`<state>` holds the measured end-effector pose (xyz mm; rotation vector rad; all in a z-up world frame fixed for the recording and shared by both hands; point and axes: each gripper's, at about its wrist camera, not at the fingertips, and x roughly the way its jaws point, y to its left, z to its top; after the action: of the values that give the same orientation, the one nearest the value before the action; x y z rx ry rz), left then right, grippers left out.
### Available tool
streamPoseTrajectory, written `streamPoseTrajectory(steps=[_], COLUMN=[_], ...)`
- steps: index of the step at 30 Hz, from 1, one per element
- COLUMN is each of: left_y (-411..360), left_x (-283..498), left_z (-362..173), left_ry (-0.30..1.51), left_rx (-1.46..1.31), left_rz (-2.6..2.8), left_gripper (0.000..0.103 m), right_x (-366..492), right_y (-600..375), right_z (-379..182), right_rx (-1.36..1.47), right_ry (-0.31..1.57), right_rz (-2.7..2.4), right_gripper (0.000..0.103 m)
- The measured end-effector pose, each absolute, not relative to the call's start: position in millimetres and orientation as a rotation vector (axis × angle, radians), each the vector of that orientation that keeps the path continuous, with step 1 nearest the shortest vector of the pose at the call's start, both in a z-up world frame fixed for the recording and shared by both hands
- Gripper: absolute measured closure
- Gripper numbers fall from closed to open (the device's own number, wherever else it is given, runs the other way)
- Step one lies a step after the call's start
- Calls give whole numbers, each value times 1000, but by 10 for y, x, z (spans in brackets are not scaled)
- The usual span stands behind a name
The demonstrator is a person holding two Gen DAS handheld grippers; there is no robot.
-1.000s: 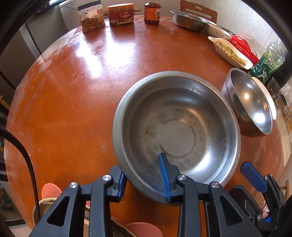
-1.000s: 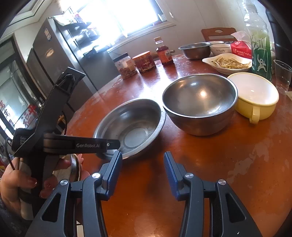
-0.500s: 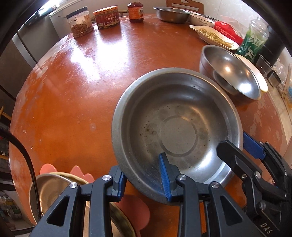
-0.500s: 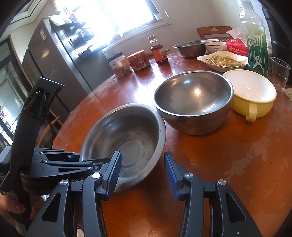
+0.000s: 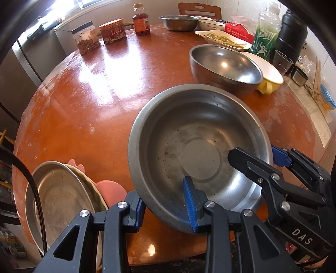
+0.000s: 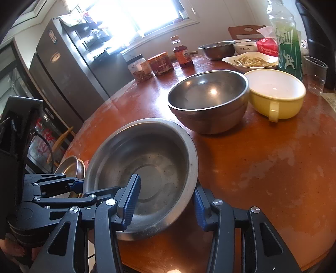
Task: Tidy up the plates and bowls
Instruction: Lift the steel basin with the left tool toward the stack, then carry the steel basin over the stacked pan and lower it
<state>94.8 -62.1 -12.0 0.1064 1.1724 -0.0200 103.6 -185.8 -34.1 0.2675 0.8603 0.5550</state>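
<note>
A wide, shallow steel basin (image 5: 189, 130) (image 6: 147, 151) hangs tilted over the near part of the round red-brown table (image 5: 94, 94), its near rim raised. My left gripper (image 5: 163, 197) (image 6: 88, 188) is shut on that near rim, one pad inside and one outside. My right gripper (image 6: 164, 201) (image 5: 252, 151) is open and straddles the basin's right rim, one finger over the inside and one outside, neither pressing. Behind the basin stand a deep steel bowl (image 5: 224, 63) (image 6: 208, 94) and a yellow handled bowl (image 5: 268, 71) (image 6: 277, 90). A steel plate (image 5: 56, 193) tops a stack at the lower left.
Along the far edge stand two jars (image 5: 86, 40), a sauce bottle (image 5: 141, 20), a small steel bowl (image 5: 178, 22), a white dish of food (image 5: 222, 37), a green bottle (image 5: 266, 35), a black flask (image 5: 292, 35) and a plastic cup (image 5: 281, 62). A grey fridge (image 6: 69, 69) stands left.
The basin came nearer in my left gripper's hold, and the plate stack came into view. My right gripper closed in, and its fingers now straddle the basin's rim.
</note>
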Motion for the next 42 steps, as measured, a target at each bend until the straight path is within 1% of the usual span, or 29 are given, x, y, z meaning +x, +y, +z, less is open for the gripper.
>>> streamPoseTrajectory(steps=[10, 21, 26, 28, 29, 32, 36, 42], left_y=[-875, -1139, -1148, -1155, -1155, -1162, -1201, -1188], left_x=[793, 691, 653, 639, 635, 621, 627, 647], left_z=[-148, -267, -284, -288, -290, -290, -300, -296], left_ry=[1151, 1134, 1110, 1103, 1098, 1082, 1065, 1056], left_rx=[101, 90, 37, 24, 18, -12, -9, -28], left_rz=[-50, -44, -17, -11, -6, -1, 2, -9], left_gripper=[69, 69, 69, 69, 69, 69, 69, 69], right_x=[870, 881, 866, 854, 848, 826, 810, 782], right_y=[-2088, -2398, -2480, -2506, -2518, -2545, -2527, -2450], right_z=[-349, -424, -449, -443, -439, -423, -409, -382], right_rx=[223, 213, 203, 195, 192, 174, 157, 137], right_ry=[839, 809, 808, 802, 798, 779, 767, 753], right_rz=[531, 457, 442, 440, 439, 436, 443, 465], right_gripper=[54, 55, 55, 57, 60, 63, 72, 74])
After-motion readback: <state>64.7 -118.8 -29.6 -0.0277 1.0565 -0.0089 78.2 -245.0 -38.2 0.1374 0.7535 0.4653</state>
